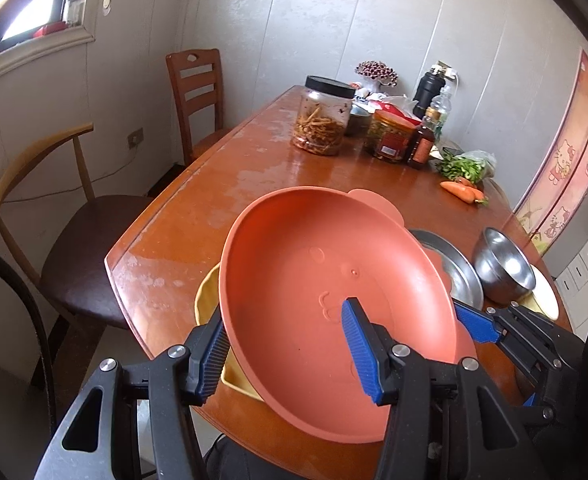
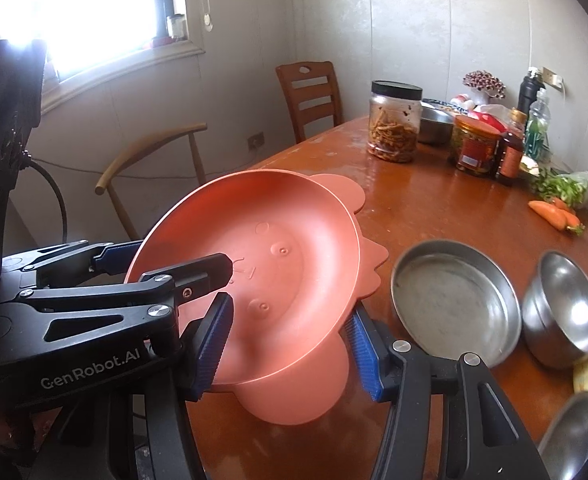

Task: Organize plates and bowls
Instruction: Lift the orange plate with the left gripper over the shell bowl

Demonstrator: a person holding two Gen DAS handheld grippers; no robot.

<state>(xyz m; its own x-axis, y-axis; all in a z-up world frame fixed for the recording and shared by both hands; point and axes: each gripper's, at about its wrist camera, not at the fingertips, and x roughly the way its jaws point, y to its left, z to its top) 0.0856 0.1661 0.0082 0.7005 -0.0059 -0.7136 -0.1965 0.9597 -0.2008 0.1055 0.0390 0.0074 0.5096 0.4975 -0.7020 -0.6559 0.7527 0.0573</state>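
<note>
While both grippers clamp the orange plate [image 2: 253, 276], steel pan [image 2: 456, 300] and bowl [image 2: 562, 312] sit beside it.

surface: glossy reddish-brown wooden table [image 2: 434, 208] | near edge: shallow round steel pan [image 2: 456, 304], steel bowl [image 2: 562, 316] just beside it | far end: black-lidded clear plastic jar [image 2: 394, 124], orange carrots [image 2: 556, 212]

both grippers angle downward; left gripper [image 1: 285, 344] and right gripper [image 2: 289, 344] clamp opposite rims, right one at three o'clock.
</note>
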